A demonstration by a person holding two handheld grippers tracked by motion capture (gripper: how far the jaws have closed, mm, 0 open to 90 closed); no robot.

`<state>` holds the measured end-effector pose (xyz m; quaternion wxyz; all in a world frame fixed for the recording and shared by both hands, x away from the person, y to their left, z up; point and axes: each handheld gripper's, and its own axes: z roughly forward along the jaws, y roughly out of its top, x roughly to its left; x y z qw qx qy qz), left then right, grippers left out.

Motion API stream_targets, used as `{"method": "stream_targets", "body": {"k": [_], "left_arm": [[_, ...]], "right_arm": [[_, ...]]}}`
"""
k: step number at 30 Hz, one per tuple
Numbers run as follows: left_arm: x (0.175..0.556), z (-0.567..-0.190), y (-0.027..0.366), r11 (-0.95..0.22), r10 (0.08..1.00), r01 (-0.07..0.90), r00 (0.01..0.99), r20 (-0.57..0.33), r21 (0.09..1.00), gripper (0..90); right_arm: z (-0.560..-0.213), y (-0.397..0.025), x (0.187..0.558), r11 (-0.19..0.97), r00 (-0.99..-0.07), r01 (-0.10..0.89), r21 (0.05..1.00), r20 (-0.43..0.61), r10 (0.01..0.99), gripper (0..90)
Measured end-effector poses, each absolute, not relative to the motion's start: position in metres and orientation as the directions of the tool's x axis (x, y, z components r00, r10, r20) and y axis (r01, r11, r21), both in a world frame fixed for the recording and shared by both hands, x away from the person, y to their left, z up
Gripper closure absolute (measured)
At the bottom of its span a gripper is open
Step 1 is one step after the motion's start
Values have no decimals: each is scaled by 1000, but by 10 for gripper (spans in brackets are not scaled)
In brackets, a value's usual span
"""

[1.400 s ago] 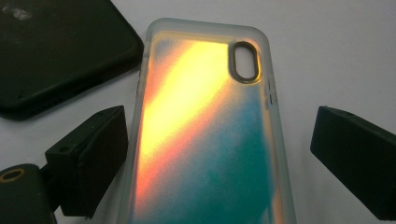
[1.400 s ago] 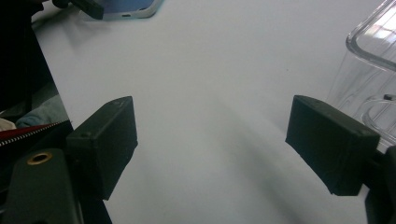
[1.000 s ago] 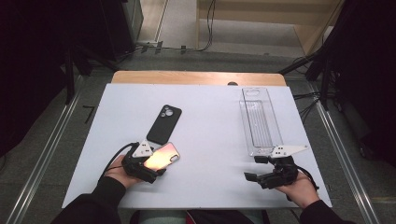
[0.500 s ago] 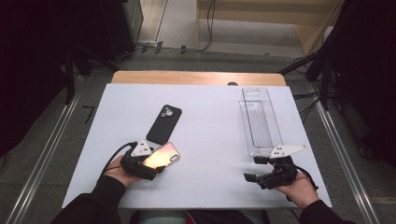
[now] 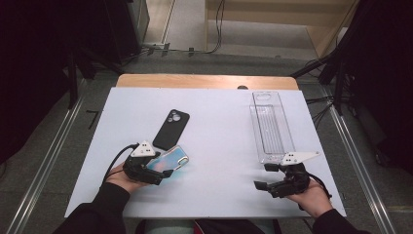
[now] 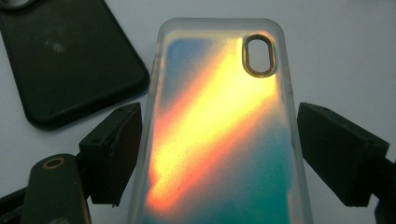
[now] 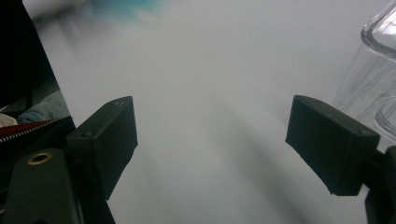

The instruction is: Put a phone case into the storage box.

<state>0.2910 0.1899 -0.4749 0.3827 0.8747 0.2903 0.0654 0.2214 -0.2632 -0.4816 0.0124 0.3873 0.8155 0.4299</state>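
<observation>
An iridescent phone case, clear-rimmed with an orange and teal sheen, lies flat at the front left of the white table. My left gripper is open and straddles its near end. In the left gripper view the case lies between the two jaws, each very close to a long edge. A black phone case lies just beyond it, and its corner is at the upper left. My right gripper rests open at the front right, with bare table between its jaws.
A long clear plastic tray stands on the right side of the table, with its near end just beyond my right gripper; its rim is at that view's right edge. A wooden strip borders the table's far edge.
My left gripper has crept slightly forward along the iridescent case. The right gripper and the other objects have not moved.
</observation>
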Motion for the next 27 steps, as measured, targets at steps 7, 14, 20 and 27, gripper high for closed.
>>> {"method": "stream_targets", "body": {"k": [7,14,20,27], "left_arm": [[283,-455,176,-508,544,457,827,-139,730,167],[283,-450,165,-480,562,478,811,-161,736,168],[284,-446,160,-437,611,507,773,-169,743,167],[286,-445,155,-383,672,548,718,-183,744,167]], "right_arm": [[-481,-262,222,326,-701,618,716,312,641,146],[-480,-260,223,323,-700,617,718,313,642,150],[-477,-256,223,305,-697,614,728,319,642,152],[-471,-249,225,291,-685,639,712,353,638,152]]}}
